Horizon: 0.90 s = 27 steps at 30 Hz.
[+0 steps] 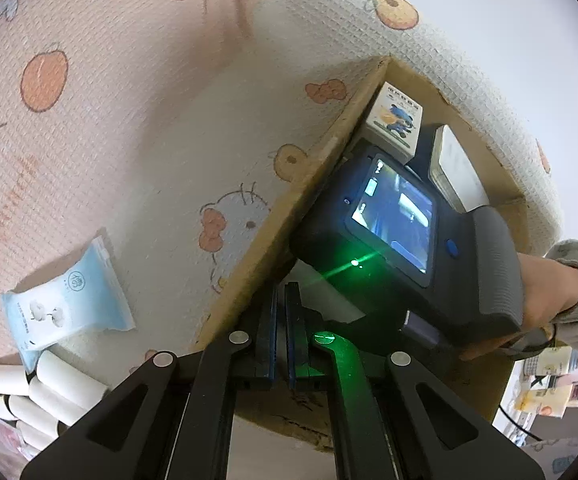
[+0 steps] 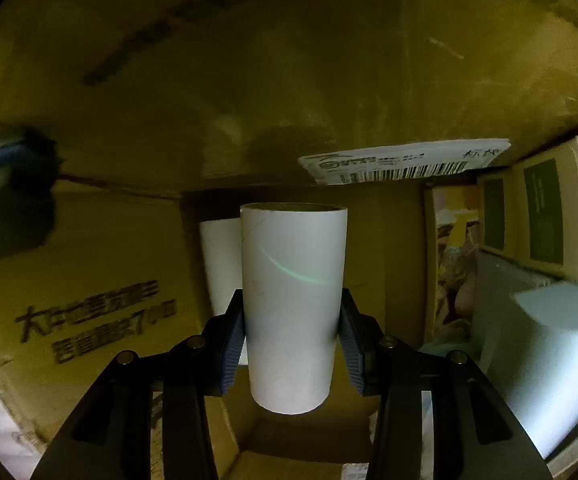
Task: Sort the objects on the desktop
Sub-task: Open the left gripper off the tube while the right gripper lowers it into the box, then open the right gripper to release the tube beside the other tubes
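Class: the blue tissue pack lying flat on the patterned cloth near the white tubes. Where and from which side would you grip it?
Take the blue tissue pack across its narrower width at mid-length, coming from above. It lies flat and looks soft, so a central pinch should keep it level; its crimped ends offer poor purchase.

Left view is bright and evenly lit, with a green glare streak at lower centre. Right view is dim, yellowish, blurred upward. Fisheye bends both edges.
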{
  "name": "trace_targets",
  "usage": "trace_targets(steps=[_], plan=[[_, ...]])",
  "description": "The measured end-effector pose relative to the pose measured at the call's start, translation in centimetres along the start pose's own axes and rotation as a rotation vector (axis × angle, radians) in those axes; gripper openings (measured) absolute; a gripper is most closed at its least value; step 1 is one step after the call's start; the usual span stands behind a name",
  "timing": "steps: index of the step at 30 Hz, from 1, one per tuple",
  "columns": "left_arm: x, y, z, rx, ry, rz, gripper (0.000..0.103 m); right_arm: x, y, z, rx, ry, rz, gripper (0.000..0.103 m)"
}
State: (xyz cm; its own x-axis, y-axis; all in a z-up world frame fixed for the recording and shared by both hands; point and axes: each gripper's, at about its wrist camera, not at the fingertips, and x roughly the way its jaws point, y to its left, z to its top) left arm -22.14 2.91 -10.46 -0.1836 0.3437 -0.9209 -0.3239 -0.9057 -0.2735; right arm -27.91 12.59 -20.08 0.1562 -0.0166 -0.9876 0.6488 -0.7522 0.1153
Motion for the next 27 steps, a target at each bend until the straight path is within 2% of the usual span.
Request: trace_targets(steps=[4,7,10,15,22,27], plan=[[-0.1,0.0,0.0,-0.006,0.003,-0.008,0.004,0.4,-0.4,0.2,-0.014,0.01,0.015,0.04],[-0.1,0.0,0.0,-0.008,0.004,0.001,0.004,0.8,-0.5,0.2,-0.029,0.039,-0.018,0.04],[0.0,-0.1,-0.1,-0.001,0.007,0.009,0.004,0.9,-0.6,0.3,-0.033,0.029,-0.049,0.04],[0.2,-0.1,-0.2,0.002,0.01,0.021,0.004,0.7,-1.5,0.3,-0.022,0.038,-0.02,0.04],[-0.6,-0.3,-0.8,0.0,-0.021,0.034,0.004,-1.7,-2.2,0.3,-0.005,-0.018,-0.02,0.04],[-2.0,-0.8,-1.1,-0.006,-0.062,0.013,0.008,-5.4,-1.2,-0.2,-0.057,-0.115,-0.091,0.041]])
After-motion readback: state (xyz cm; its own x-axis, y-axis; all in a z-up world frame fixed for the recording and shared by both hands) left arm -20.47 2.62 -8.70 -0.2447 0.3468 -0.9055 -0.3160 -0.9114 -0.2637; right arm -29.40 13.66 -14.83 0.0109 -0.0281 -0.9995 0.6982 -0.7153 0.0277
